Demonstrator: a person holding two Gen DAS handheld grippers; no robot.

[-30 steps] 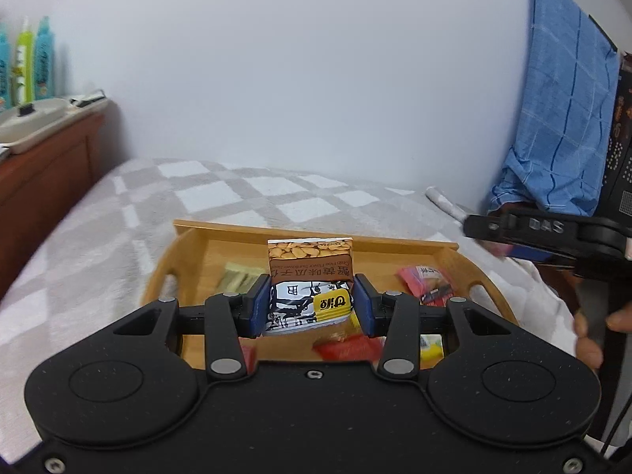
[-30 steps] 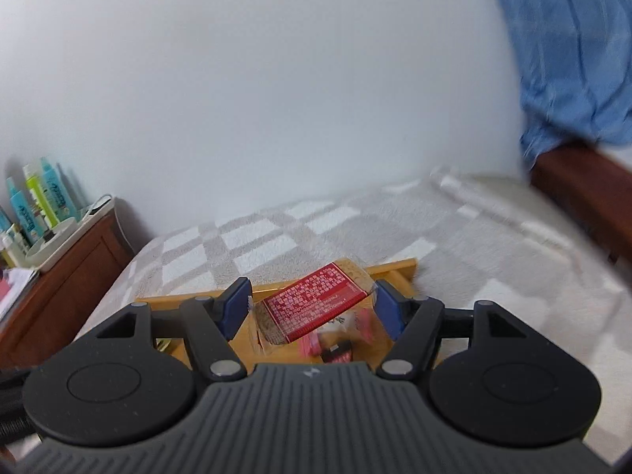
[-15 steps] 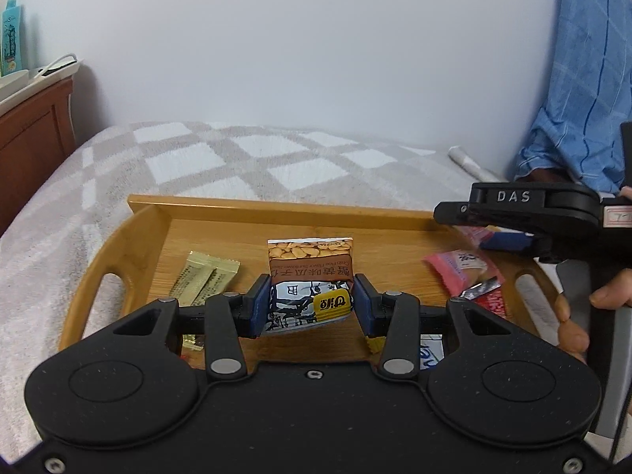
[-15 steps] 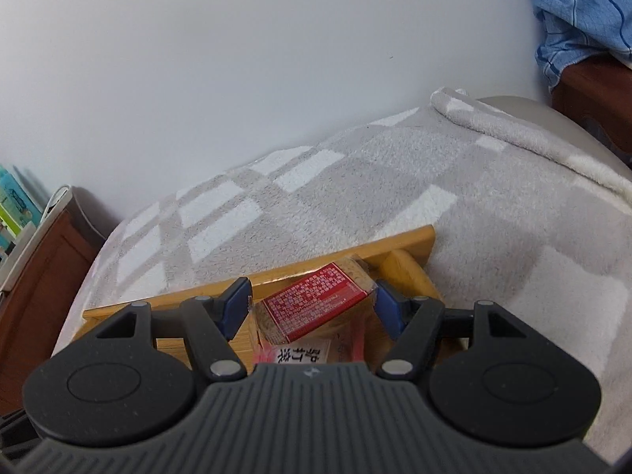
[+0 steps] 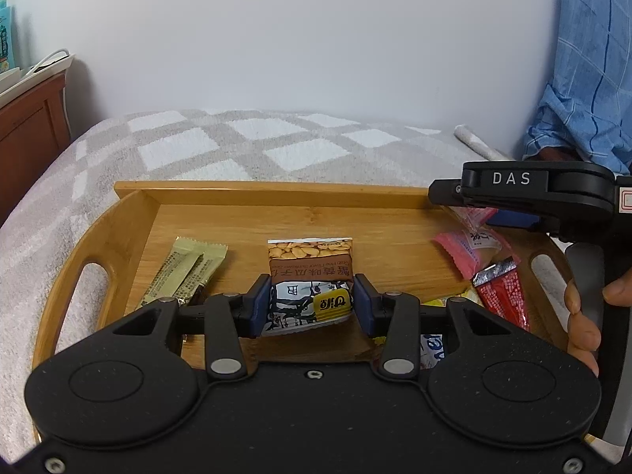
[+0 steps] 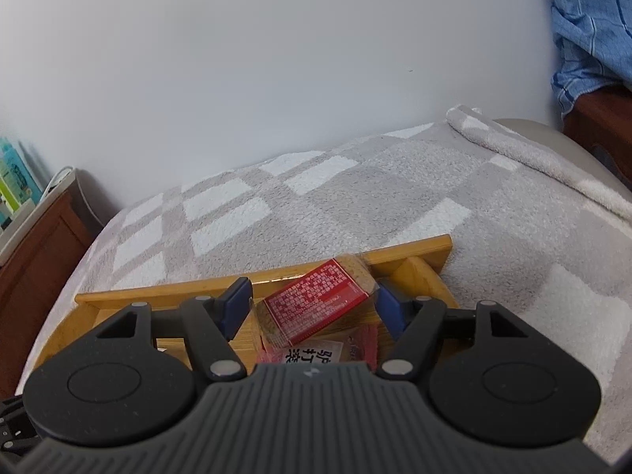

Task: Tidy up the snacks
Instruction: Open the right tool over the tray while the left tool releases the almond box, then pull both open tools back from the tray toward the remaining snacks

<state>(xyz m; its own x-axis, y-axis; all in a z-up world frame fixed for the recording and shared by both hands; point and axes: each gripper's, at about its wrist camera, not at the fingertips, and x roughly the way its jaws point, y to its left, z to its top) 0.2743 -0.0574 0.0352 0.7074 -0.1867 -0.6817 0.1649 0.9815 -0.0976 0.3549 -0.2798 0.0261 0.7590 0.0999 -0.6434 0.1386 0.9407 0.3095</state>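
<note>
My left gripper (image 5: 311, 303) is shut on a brown-and-white sunflower seed packet (image 5: 310, 276) and holds it low over the middle of the wooden tray (image 5: 245, 197). My right gripper (image 6: 312, 303) is shut on a red-labelled cracker pack (image 6: 316, 302), tilted, over the tray's far right corner (image 6: 410, 252). The right gripper also shows in the left wrist view (image 5: 513, 193), above the tray's right end. A gold packet (image 5: 185, 272) lies at the tray's left. A pink packet (image 5: 470, 249) and a red packet (image 5: 501, 292) lie at its right.
The tray rests on a grey-and-white checked blanket (image 5: 252, 146) on a bed. A wooden cabinet (image 5: 27, 126) stands at the left, a blue cloth (image 5: 588, 59) hangs at the right. A white wall is behind. More packets (image 5: 430, 347) lie at the tray's near right.
Both grippers have tilted down and moved lower over the tray with their packets still held. The tray now fills more of both views.
</note>
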